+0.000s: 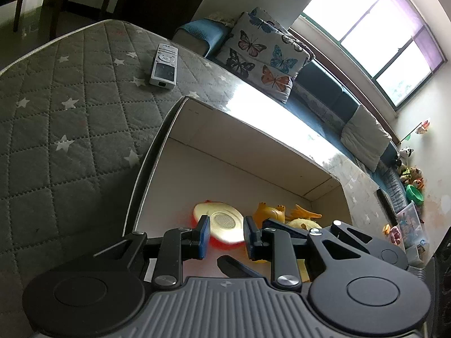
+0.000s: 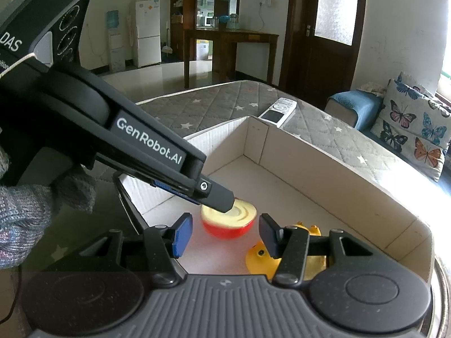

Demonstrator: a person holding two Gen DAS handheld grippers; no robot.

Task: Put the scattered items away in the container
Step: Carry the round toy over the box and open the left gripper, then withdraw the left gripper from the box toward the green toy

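Note:
A white cardboard box (image 1: 248,140) (image 2: 324,169) sits on a grey star-quilted mattress (image 1: 70,112). Inside lie a red-and-cream half-apple toy (image 1: 222,222) (image 2: 228,222) and yellow rubber duck toys (image 1: 282,214) (image 2: 262,256). My left gripper (image 1: 225,236) hovers open just over the half-apple; it also shows in the right wrist view (image 2: 222,197), with its tips at the apple's cut face. My right gripper (image 2: 225,236) is open and empty above the box floor, between apple and duck. A white remote control (image 1: 165,64) (image 2: 277,111) lies on the mattress beyond the box.
A butterfly-print cushion (image 1: 262,53) (image 2: 414,129) and a blue sofa (image 1: 324,90) stand behind the mattress. A dark wooden table (image 2: 225,48), a fridge (image 2: 145,32) and a door (image 2: 318,28) are further back. Toys are piled in the far corner (image 1: 408,180).

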